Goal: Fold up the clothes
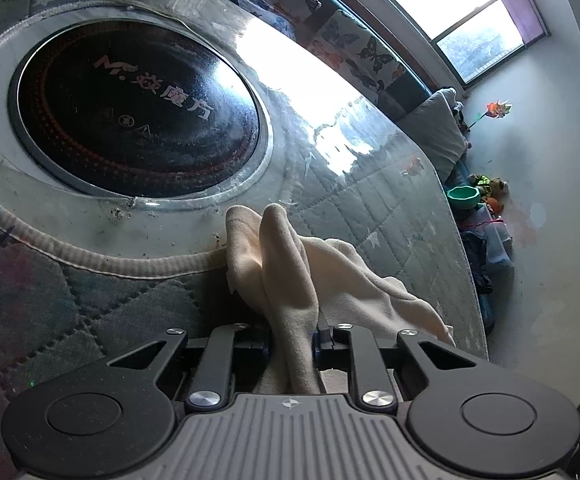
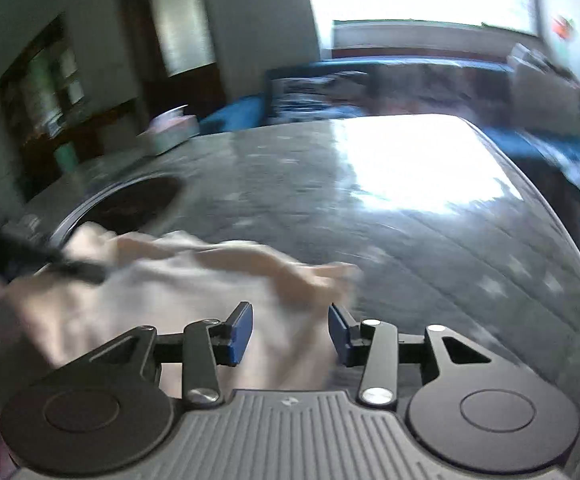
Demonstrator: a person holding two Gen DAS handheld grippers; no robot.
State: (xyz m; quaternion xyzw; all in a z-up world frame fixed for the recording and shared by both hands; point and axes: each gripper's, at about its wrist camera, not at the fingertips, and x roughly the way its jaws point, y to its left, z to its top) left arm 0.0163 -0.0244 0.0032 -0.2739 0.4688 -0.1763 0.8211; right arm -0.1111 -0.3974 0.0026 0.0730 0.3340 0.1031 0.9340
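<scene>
Cream garment (image 1: 290,264) lies bunched on the quilted surface (image 1: 389,216) beside the inset cooktop (image 1: 138,108). Left gripper (image 1: 291,340) jaws clenched on a fold; right gripper (image 2: 290,332) jaws released. Risk: a one-sided pull drags the cloth askew.

Your two wrist cameras look forward and down, close over the quilted table (image 1: 389,220), sharing its round cooktop (image 1: 138,108) and cream cloth (image 2: 194,280).

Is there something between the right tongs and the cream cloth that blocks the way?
Nothing visible does. The right tongs stand open just over the cream cloth, which lies on the quilted table. The left tongs are shut on a fold of the cloth.
</scene>
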